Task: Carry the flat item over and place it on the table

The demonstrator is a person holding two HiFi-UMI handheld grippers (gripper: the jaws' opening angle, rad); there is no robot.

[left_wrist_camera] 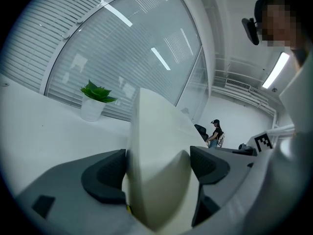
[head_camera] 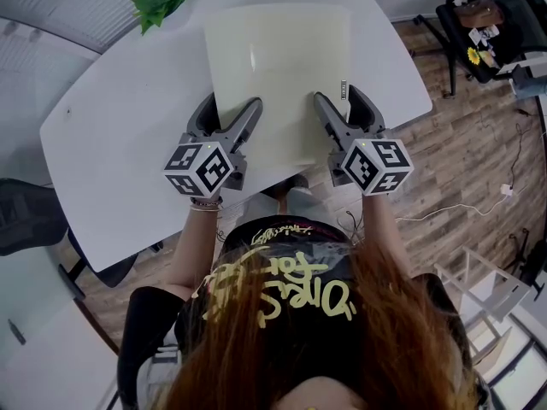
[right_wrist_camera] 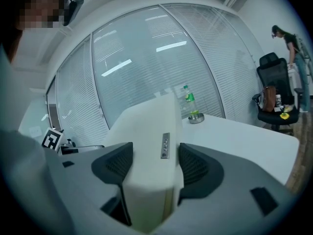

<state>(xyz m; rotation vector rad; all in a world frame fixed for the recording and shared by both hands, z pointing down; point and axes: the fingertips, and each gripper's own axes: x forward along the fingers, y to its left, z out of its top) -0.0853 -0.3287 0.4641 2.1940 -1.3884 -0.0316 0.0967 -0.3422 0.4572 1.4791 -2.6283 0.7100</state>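
A flat, pale cream panel hangs over the white table, held by its near edge at both corners. My left gripper is shut on the panel's near left corner. On the near right corner my right gripper is shut, beside a small strip of buttons on the panel's side edge. The panel's far end reaches toward the middle of the table.
A green potted plant stands at the table's far left edge. A metal bowl and a green bottle sit at the far end. A black office chair is at the right, on wooden floor; another chair at the left.
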